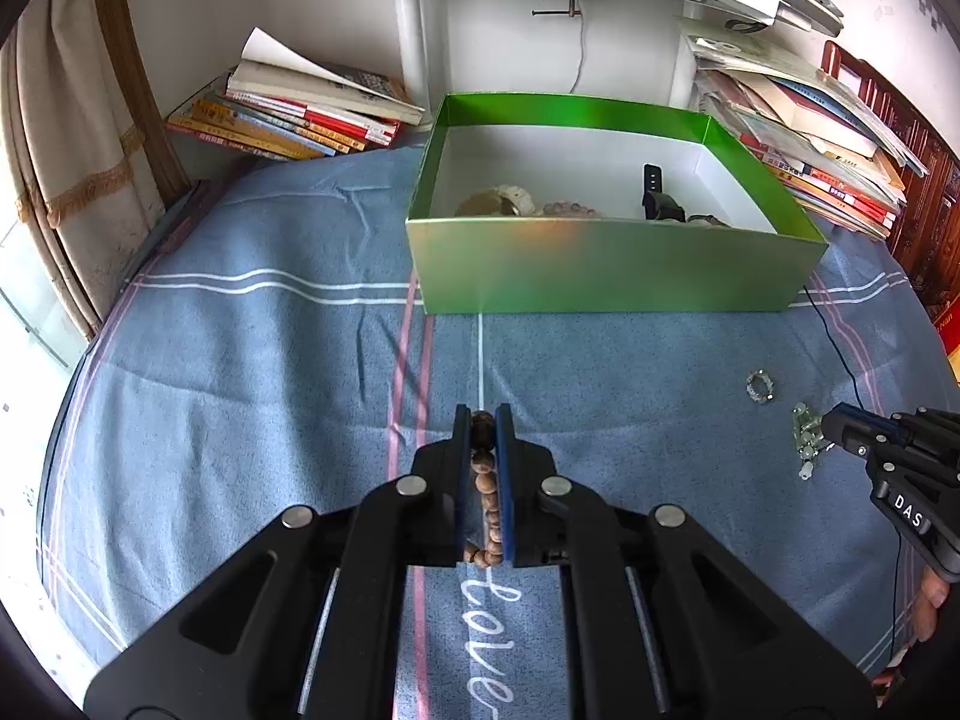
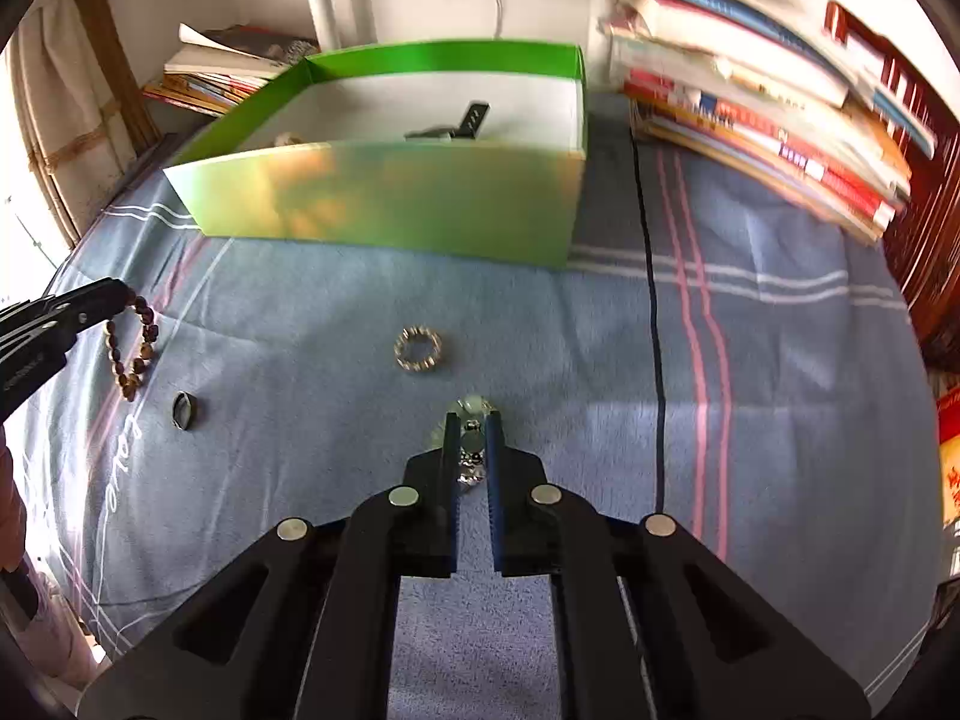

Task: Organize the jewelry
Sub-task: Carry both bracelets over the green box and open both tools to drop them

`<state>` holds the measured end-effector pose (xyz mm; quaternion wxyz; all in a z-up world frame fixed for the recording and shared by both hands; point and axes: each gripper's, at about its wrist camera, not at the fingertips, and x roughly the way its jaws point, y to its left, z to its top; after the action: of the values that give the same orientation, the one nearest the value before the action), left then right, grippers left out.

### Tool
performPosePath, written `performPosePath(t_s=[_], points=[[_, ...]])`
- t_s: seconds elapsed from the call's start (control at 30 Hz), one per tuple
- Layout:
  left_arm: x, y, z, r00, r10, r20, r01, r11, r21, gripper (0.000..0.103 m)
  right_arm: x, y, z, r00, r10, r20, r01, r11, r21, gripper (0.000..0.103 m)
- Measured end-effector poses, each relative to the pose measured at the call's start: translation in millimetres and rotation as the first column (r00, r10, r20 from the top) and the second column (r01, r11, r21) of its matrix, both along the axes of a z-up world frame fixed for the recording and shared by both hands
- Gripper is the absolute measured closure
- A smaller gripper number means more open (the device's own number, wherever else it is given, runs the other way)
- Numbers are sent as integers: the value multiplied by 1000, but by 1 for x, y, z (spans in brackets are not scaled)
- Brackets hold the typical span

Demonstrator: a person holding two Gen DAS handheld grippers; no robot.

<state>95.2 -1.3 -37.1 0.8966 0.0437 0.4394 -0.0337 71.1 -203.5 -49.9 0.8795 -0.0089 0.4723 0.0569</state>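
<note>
The left claw is closed tight on a wooden bead bracelet, its round brown beads pinched between the flat blue pads while the loop dangles free above the blue cloth, a soft, napped fabric crossed by white and pink stripes and bearing the stitched word "love". The right claw is likewise closed, gripping a pale green bead bracelet with small glinting metal parts, right at the cloth's surface. Just beyond it lies a silver ring-shaped bracelet of small shiny links, flat on the cloth; to the left, nearer the wooden beads, sits a small dark ring. Farther off stands a glossy green cardboard box, rectangular with a white interior, holding a black watch and several other beaded pieces. Slumped stacks of books lean to the left and right behind the box.
</note>
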Motion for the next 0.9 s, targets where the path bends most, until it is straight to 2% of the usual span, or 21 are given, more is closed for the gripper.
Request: performPosePath(t_s=[0.17, 0.3, 0.37, 0.47, 0.53, 0.6, 0.77, 0.8, 0.83, 0.87, 0.9], points=[[2, -12, 30, 997, -38, 66, 37, 999, 25, 95, 8, 0, 48, 992, 8, 128, -6, 1000, -16, 95], [13, -24, 72, 984, -93, 154, 90, 996, 28, 95, 19, 5, 96, 964, 28, 264, -22, 999, -26, 95], [27, -31, 91, 976, -113, 188, 111, 994, 24, 95, 29, 7, 115, 943, 29, 331, -18, 999, -34, 95], [60, -41, 105, 973, -130, 192, 133, 991, -6, 95, 55, 10, 130, 928, 17, 373, -9, 1000, -24, 95], [83, -48, 102, 972, -116, 205, 118, 993, 1, 94, 76, 12, 128, 919, -9, 394, 25, 999, -36, 95], [102, -54, 91, 972, -106, 211, 107, 994, 7, 94, 91, 14, 118, 923, -12, 383, 28, 999, -36, 95], [139, -55, 52, 985, -93, 143, 100, 994, -39, 94, 131, 9, 82, 959, -50, 280, 51, 999, 3, 95], [144, -54, 46, 988, -83, 128, 89, 995, -43, 94, 136, 8, 76, 964, -52, 262, 53, 999, 2, 92], [147, -53, 42, 990, -66, 121, 71, 997, -39, 90, 140, 7, 70, 968, -58, 244, 62, 998, -9, 89], [147, -52, 40, 991, -55, 120, 59, 998, -30, 83, 140, 5, 66, 971, -62, 231, 67, 998, -13, 79], [145, -52, 40, 990, -56, 126, 59, 998, -19, 69, 139, 4, 64, 975, -59, 217, 61, 998, -7, 71]])
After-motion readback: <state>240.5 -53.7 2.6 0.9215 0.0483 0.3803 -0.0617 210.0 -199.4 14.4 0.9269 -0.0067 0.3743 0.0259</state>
